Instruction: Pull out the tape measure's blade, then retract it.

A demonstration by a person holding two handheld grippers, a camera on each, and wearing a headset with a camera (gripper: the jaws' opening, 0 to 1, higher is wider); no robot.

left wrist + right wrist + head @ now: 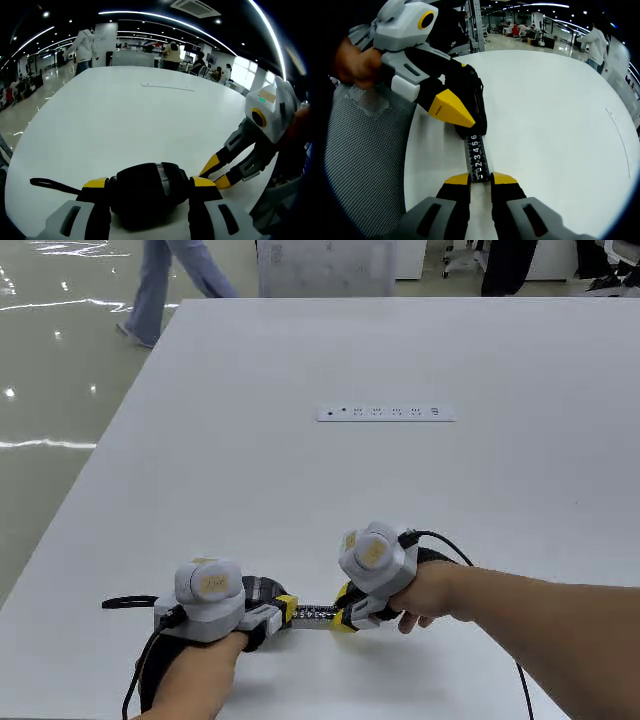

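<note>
Head view took in the broad white desk [420,350] with pale glossy floor [60,360] along its left edge, where the legs of a walking person [160,285] crossed the far corner. At the near edge both forearms came in low. The left hand [200,665] was wrapped from above around the left gripper [275,602]. The right hand [430,592] held the right gripper [342,620] turned inward to face it, so the two grippers met nose to nose just above the desk. The right gripper view added a grey mesh surface [365,150] beside the desk's edge. The left gripper view added a row of people seated at far tables. The black tape measure [262,592] lay on the desk near its front edge, and the left gripper view showed its case clamped between the yellow-tipped jaws of the left gripper. A white power strip [386,413] lay well apart from it, mid-desk. A short run of blade [315,612] bridged the two grippers. The right gripper view alone made its printed numerals, one to six, readable, with the right gripper's jaws pinched together on the blade's free end. A thin black strap [130,601] trailed from the case across the desk, away from the blade.
</note>
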